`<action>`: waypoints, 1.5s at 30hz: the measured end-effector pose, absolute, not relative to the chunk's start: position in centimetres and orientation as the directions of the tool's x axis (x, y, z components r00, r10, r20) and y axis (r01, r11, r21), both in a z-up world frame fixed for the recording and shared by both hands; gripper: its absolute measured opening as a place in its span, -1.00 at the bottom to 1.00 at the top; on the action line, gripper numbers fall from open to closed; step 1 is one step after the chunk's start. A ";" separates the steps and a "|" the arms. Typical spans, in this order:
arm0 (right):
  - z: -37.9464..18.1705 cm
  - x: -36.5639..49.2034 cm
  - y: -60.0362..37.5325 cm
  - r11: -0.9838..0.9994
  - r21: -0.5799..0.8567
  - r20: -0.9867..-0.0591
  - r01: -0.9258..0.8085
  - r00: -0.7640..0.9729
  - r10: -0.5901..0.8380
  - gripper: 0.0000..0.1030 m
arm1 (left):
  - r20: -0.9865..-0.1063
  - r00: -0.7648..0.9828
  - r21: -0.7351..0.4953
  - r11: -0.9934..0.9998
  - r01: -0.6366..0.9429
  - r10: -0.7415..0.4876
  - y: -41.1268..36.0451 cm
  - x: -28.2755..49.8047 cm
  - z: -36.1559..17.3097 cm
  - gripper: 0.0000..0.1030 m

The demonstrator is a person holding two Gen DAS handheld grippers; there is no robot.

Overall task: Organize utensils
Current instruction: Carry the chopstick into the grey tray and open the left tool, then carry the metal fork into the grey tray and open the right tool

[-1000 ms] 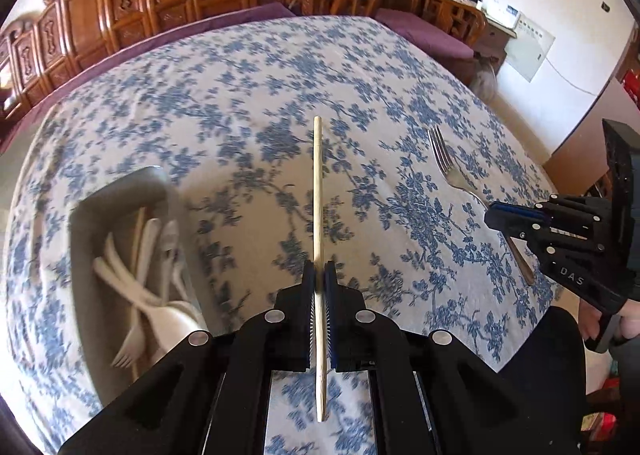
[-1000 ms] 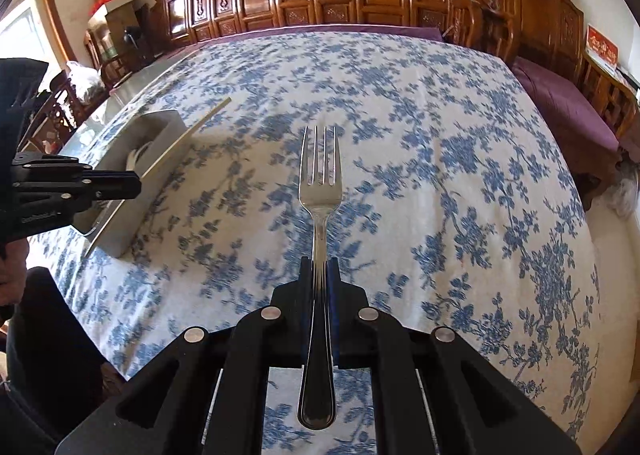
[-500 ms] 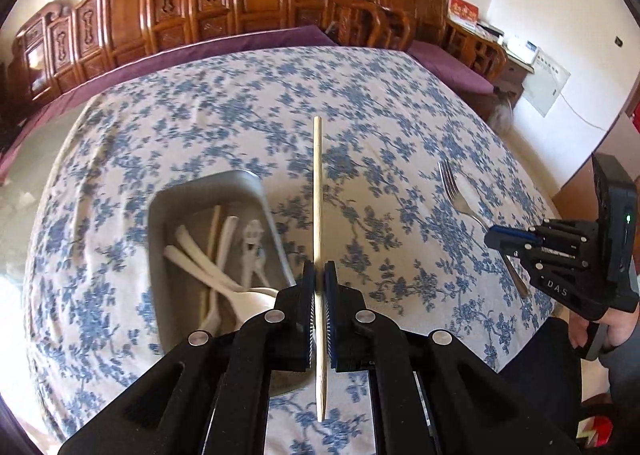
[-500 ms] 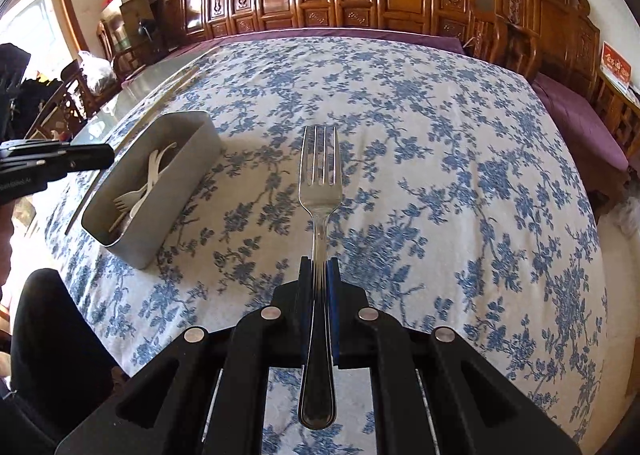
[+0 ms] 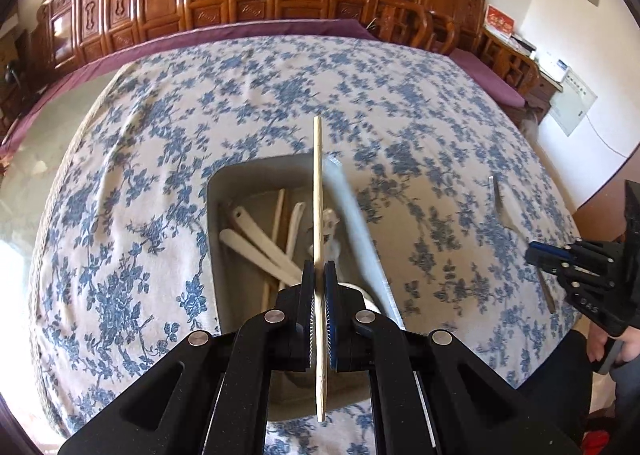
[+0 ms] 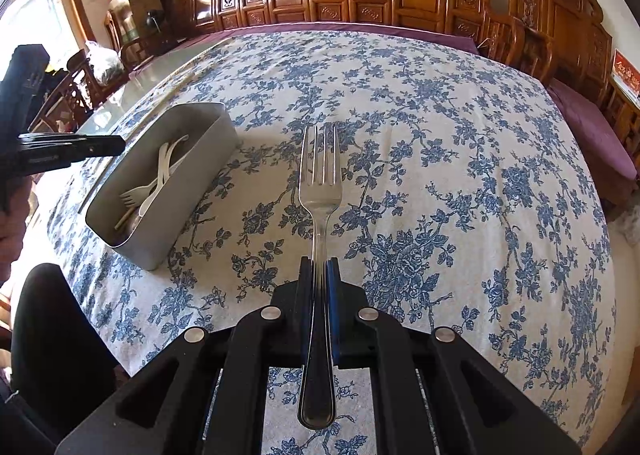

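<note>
Chopstick clamped in left jaws over the bin: lower, lie it lengthways, release; right jaws grip fork

A table under a blue-flowered white cloth carries 1 grey bin of pale utensils near its left edge.

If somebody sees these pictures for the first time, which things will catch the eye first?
First, the shiny metal fork, clamped in the right hand-held gripper above the blue-flowered white tablecloth. Next, the thin wooden chopstick, gripped by the left hand-held gripper over the grey rectangular bin holding pale plastic cutlery.
</note>
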State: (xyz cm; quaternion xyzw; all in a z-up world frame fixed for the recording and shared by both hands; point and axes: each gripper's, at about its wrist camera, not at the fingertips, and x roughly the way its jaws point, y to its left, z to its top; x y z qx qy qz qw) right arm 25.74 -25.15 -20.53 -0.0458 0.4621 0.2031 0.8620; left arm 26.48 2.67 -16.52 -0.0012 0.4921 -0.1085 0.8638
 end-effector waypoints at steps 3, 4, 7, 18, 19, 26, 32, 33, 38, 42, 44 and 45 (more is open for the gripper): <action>-20.8 25.8 -25.2 0.914 0.108 -0.818 -0.391 0.487 0.305 -0.82 | -0.863 0.474 -0.103 0.979 0.176 -0.176 3.1 26.9 -17.7 -0.92; -20.8 25.8 -25.3 0.914 0.108 -0.819 -0.390 0.486 0.304 -0.82 | -0.867 0.468 -0.102 0.980 0.173 -0.173 3.1 27.0 -18.2 -0.92; -20.9 25.9 -25.5 0.916 0.108 -0.821 -0.387 0.485 0.302 -0.82 | -0.881 0.447 -0.092 0.982 0.165 -0.157 3.3 27.3 -19.5 -0.92; -21.1 25.9 -25.6 0.917 0.103 -0.826 -0.385 0.480 0.294 -0.82 | -0.909 0.392 -0.090 0.986 0.142 -0.139 3.3 28.2 -22.4 -0.92; -21.1 25.9 -25.5 0.917 0.102 -0.827 -0.386 0.480 0.294 -0.82 | -0.908 0.394 -0.091 0.985 0.144 -0.141 3.3 28.2 -22.4 -0.91; -20.9 25.8 -24.6 0.912 0.094 -0.827 -0.398 0.479 0.295 -0.82 | -0.896 0.424 -0.077 0.985 0.154 -0.136 3.3 27.5 -21.0 -0.70; -20.0 25.6 -22.7 0.901 0.085 -0.822 -0.426 0.482 0.305 -0.82 | -0.872 0.467 -0.083 0.985 0.151 -0.145 4.3 26.1 -18.7 -0.68; -19.9 25.6 -22.3 0.898 0.083 -0.820 -0.431 0.482 0.307 -0.82 | -0.868 0.474 -0.084 0.985 0.151 -0.146 4.5 26.0 -18.4 -0.65; -19.0 25.5 -20.2 0.884 0.076 -0.815 -0.462 0.482 0.322 -0.82 | -0.849 0.507 -0.083 0.985 0.148 -0.148 5.4 25.0 -16.7 -0.56; -18.4 25.5 -18.5 0.872 0.074 -0.811 -0.484 0.480 0.335 -0.82 | -0.837 0.527 -0.088 0.986 0.141 -0.150 6.5 24.1 -15.6 -0.54; -18.1 25.5 -17.7 0.865 0.074 -0.808 -0.495 0.478 0.343 -0.82 | -0.831 0.537 -0.089 0.987 0.135 -0.148 7.1 23.8 -15.1 -0.52; -17.9 25.5 -17.1 0.861 0.073 -0.807 -0.503 0.478 0.348 -0.82 | -0.828 0.541 -0.090 0.987 0.132 -0.148 7.4 23.6 -14.9 -0.52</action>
